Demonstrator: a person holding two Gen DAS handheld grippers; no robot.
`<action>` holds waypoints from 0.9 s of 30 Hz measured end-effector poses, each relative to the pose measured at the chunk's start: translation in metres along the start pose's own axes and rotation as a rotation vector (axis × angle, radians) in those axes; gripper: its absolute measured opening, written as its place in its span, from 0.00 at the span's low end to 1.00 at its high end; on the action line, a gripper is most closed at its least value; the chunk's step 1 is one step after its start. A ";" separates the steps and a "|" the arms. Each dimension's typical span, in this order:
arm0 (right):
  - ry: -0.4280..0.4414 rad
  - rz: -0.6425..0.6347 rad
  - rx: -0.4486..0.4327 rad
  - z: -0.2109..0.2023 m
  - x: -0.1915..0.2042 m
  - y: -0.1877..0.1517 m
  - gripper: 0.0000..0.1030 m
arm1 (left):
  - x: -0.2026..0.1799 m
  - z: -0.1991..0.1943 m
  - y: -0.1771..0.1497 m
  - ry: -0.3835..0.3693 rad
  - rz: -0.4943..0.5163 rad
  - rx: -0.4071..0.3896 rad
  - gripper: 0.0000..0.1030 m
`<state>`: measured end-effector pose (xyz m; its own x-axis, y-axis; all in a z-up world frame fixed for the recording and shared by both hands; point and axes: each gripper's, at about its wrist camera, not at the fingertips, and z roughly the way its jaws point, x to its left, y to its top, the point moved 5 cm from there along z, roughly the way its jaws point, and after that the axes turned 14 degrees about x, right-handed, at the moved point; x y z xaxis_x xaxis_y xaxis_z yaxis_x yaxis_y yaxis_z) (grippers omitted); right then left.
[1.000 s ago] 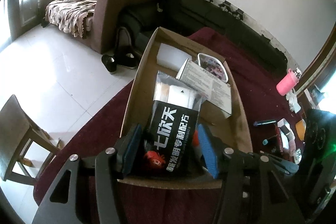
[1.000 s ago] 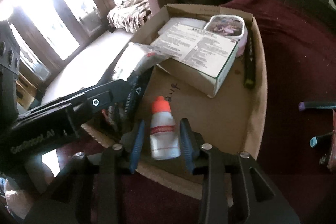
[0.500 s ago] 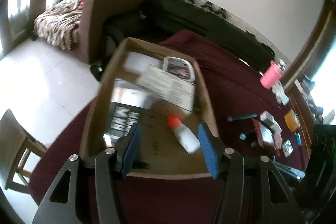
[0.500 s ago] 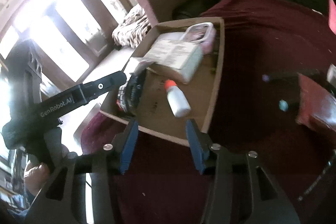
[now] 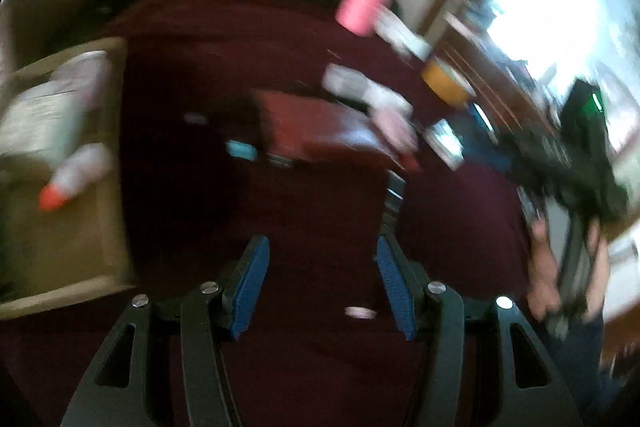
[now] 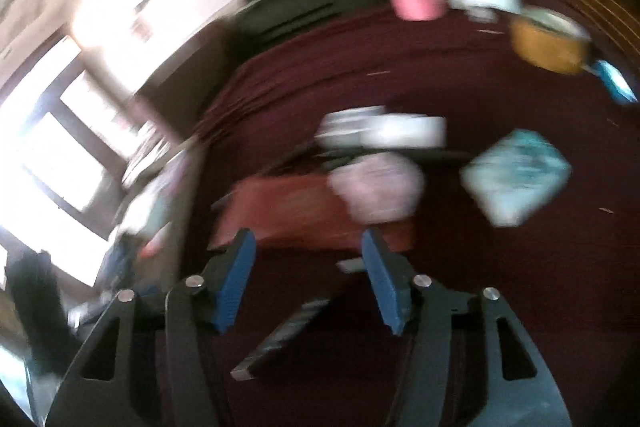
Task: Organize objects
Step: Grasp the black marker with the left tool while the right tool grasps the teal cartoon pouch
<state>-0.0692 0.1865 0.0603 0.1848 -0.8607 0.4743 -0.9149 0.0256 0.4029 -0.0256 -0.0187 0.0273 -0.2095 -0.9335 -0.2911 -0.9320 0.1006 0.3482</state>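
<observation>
A dark maroon cloth covers the surface [image 5: 320, 211], which fills most of both blurred views. At the left edge of the left wrist view sits the cardboard box [image 5: 116, 155], with a white bottle with an orange cap [image 5: 76, 173] lying inside it. A red flat box [image 5: 320, 131] lies at the centre of that view, and near the middle of the right wrist view. A pink cup [image 5: 362, 5] stands at the upper centre, a pale blue packet [image 6: 516, 175] lies right of centre in the right wrist view, and an orange container [image 6: 548, 45] sits at its upper right. The left tongs [image 5: 322, 267] stand partly open at the lower centre, holding nothing. The right tongs [image 6: 308, 255] are opening over the cloth, with nothing between the jaws.
</observation>
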 end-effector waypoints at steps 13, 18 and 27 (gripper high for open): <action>-0.094 0.315 -0.092 -0.017 -0.114 0.009 0.53 | -0.057 0.072 0.018 0.192 0.164 0.053 0.39; -0.093 0.357 -0.074 -0.012 -0.128 0.005 0.53 | -0.048 0.066 0.014 0.192 0.165 0.026 0.11; -0.131 0.421 -0.014 0.001 -0.120 0.024 0.56 | -0.044 0.068 0.011 0.178 0.164 -0.006 0.11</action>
<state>-0.1137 0.2901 0.0125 -0.2505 -0.8310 0.4966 -0.8956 0.3937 0.2070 -0.0471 0.0473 -0.0165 -0.3017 -0.9510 -0.0684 -0.8880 0.2541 0.3832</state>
